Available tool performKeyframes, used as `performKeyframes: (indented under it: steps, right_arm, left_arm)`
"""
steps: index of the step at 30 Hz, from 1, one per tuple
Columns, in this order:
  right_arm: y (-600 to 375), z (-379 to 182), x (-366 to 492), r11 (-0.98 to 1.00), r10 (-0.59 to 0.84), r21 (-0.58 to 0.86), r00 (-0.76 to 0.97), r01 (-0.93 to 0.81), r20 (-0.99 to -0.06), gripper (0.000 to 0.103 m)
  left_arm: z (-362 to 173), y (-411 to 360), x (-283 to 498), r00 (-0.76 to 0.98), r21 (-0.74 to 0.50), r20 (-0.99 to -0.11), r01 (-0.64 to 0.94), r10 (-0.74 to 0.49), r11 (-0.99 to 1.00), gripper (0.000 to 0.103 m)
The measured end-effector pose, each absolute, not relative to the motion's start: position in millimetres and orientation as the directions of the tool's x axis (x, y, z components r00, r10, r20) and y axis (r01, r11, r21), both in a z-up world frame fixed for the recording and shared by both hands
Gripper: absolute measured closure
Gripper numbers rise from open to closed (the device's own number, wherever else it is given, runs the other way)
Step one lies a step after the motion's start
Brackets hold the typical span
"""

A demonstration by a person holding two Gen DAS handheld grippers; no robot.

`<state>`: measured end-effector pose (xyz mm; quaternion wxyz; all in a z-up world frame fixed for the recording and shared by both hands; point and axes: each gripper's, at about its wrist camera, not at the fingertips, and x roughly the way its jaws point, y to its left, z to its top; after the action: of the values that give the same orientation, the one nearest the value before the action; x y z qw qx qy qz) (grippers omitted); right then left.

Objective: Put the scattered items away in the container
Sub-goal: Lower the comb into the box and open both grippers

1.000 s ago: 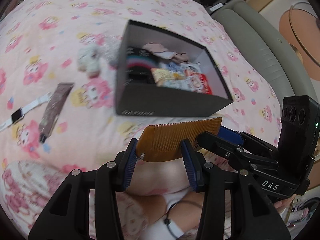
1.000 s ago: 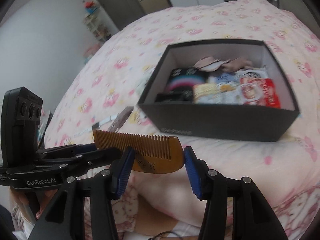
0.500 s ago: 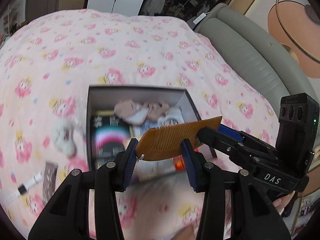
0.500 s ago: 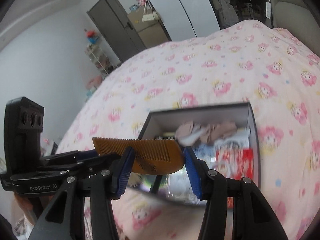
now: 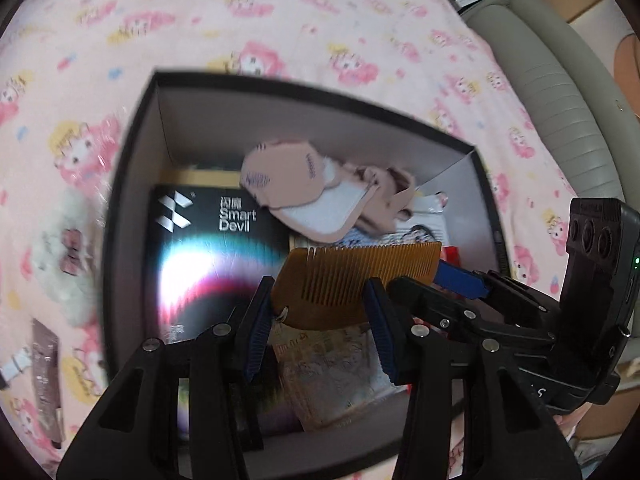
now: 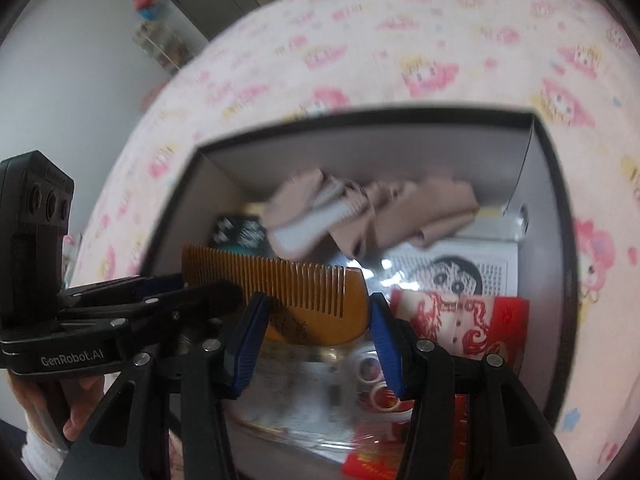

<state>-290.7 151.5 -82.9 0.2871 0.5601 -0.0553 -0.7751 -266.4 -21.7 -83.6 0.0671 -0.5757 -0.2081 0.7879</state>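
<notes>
The left hand-held gripper [image 5: 316, 320] and right hand-held gripper [image 6: 316, 332] each clamp one end of the amber, fine-toothed plastic comb [image 5: 356, 280], both tilted steeply down over the open black cardboard box [image 5: 132, 152] on the bed. The box already holds packets and a sock; a fluffy white toy [image 5: 64, 256] and a brown sachet [image 5: 46, 376] lie outside its left wall.

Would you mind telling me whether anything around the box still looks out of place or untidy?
Yes: a fluffy white plush and a brown sachet lie loose on the bedspread beside the black box, outside it. The comb hangs over the open box, held at both ends by the two grippers, not yet inside.
</notes>
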Motion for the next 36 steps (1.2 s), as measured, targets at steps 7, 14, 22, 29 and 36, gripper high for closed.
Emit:
performKeyframes:
  steps: [7,14,22,29,36]
  right_arm:
    - [158.1,-98.0,-304.4,-0.860,-0.476,0.412,-0.182,0.302,-0.860,0.055]
    - [158.2,-91.4,-298.1,-0.905,-0.364,0.285,-0.228,0.316,-0.903,0.055]
    - [154.8,-97.4,-291.2,-0.900,-0.325,0.245,-0.180,0.360,-0.929,0.052]
    - [153.6,-100.7,-270.1,-0.863,-0.304,0.223,-0.112,0.453,-0.946,0.052]
    - [170.9,-80.7,-286.1,-0.893,-0.362,0.268,-0.223,0.361,-0.905,0.051]
  left_arm:
    - [-105.1,-14.6,-273.2,-0.279,-0.351,-0.913,0.162,0.298,-0.922,0.060]
    - [-88.0,-20.7,-259.6,-0.330,-0.328,-0.910,0.203,0.251,-0.923,0.059]
    - [-96.3,-1.8,-252.0,-0.286,-0.264,-0.935,0.170,0.208,-0.950,0.067]
    - [-95.2,0.2,-249.5,-0.294,-0.310,-0.921,0.164,0.254,-0.936,0.067]
    - [-89.1,-21.5,-247.6,-0.323,-0.326,-0.914,0.223,0.246,-0.919,0.067]
